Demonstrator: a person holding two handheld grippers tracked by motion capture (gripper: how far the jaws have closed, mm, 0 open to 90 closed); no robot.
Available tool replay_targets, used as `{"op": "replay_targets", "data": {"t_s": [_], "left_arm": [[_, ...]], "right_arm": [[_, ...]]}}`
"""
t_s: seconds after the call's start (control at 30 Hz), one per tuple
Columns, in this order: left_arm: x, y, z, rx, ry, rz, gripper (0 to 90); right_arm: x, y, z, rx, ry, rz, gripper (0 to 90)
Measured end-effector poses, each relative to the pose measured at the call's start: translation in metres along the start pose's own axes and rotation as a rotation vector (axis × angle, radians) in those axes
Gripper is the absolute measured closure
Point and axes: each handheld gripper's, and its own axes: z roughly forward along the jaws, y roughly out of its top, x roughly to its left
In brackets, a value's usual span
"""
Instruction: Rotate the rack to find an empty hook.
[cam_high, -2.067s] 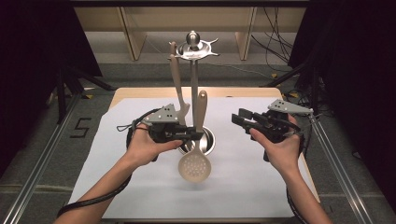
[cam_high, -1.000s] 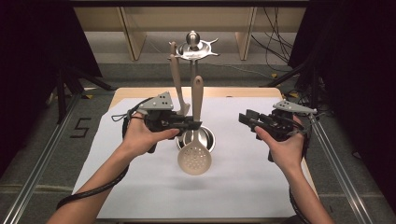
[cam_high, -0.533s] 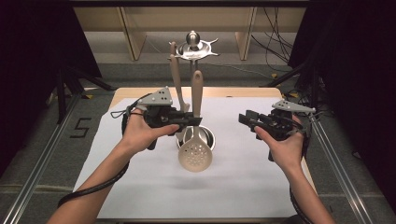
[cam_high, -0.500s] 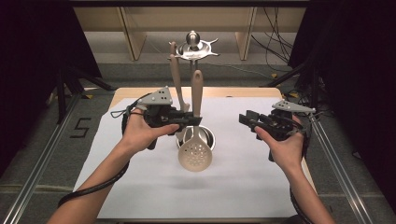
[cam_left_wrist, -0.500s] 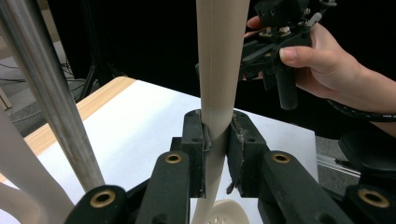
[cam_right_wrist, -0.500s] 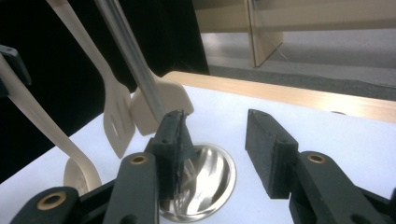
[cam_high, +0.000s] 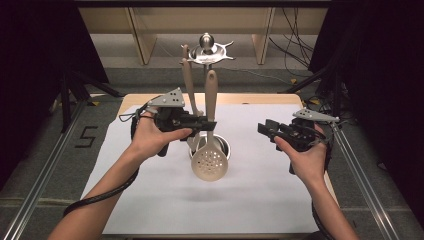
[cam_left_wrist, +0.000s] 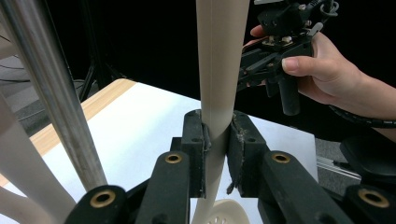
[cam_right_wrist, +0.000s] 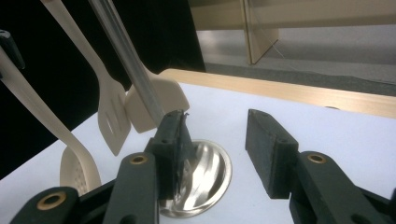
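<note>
Working over the white-covered bench, I have the utensil stand ahead; my left gripper clamps the skimmer by its handle beside the post — I'd lift straight, without swinging. Right gripper jaws gape, holding nothing. Floor mark "5".

Left gripper clamped, right gripper agape
</note>
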Motion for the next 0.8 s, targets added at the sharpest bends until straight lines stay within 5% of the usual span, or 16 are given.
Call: {"op": "replay_targets", "data": {"t_s": [0.47, 0.53, 0.8], "left_arm": [[-0.0016, 0.0049, -0.0065, -0.007, 0.011, 0.007, 77.1], [0.0, 0.005, -0.0073, -0.002, 0.02, 0.007, 77.1], [0.0035, 0.0051, -0.0075, -0.003, 0.022, -0.002, 77.1]], "right_arm": [[-0.0002, -0.0009, 0.0023, 0.005, 0.01, -0.003, 58.1], [-0.001, -0.0002, 0.0013, 0.015, -0.011, -0.031, 58.1], [-0.0001, -0.0016, 0.0029, 0.009, 0.002, -0.003, 58.1]]}}
